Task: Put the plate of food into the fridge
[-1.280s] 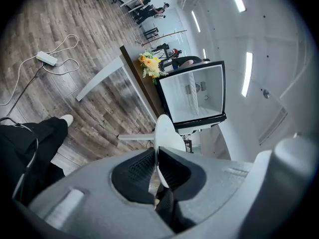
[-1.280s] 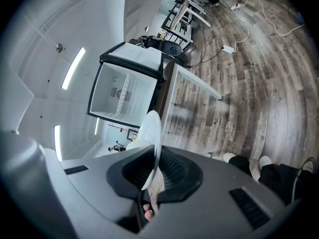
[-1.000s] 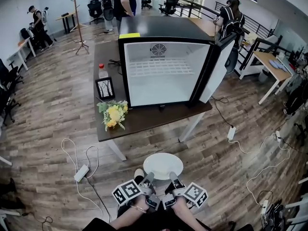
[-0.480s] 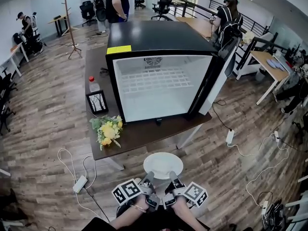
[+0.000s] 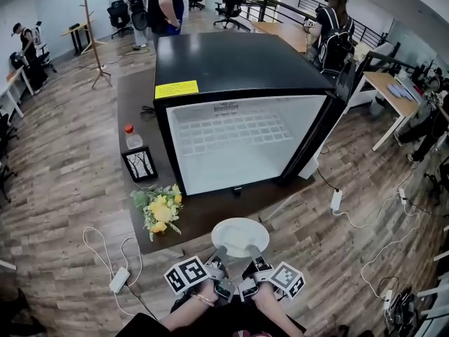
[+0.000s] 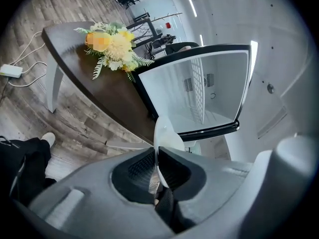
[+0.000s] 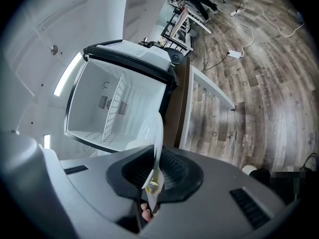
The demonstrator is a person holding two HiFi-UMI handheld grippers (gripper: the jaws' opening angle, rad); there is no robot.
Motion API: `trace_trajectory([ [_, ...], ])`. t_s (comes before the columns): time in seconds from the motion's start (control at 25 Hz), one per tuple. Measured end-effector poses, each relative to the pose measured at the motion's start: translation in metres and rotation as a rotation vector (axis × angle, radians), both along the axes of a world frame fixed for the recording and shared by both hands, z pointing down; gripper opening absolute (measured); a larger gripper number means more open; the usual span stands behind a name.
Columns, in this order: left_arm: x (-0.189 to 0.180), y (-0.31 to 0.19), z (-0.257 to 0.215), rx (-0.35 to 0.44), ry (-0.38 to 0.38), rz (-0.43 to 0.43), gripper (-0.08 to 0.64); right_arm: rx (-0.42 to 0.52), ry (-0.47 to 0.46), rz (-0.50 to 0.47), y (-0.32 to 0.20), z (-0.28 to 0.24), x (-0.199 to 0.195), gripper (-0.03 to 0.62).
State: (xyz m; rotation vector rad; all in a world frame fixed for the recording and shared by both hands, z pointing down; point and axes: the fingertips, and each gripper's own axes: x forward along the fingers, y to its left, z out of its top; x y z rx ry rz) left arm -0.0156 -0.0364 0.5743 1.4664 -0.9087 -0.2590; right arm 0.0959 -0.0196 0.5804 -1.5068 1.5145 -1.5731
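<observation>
Left gripper [image 5: 218,255] and right gripper [image 5: 252,257]: jaws narrowed onto the near rim of the white plate [image 5: 240,236], held level just before the table [image 5: 203,215] edge. Beyond stands the open fridge [image 5: 235,142]. The flowers [image 5: 160,209] lie to its left.
</observation>
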Motion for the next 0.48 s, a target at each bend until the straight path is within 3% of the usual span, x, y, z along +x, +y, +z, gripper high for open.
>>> trace_trajectory([
  [0.48, -0.010, -0.063, -0.004, 0.019, 0.000, 0.077, 0.023, 0.017, 0.009, 0.074, -0.056, -0.003, -0.011, 0.043],
])
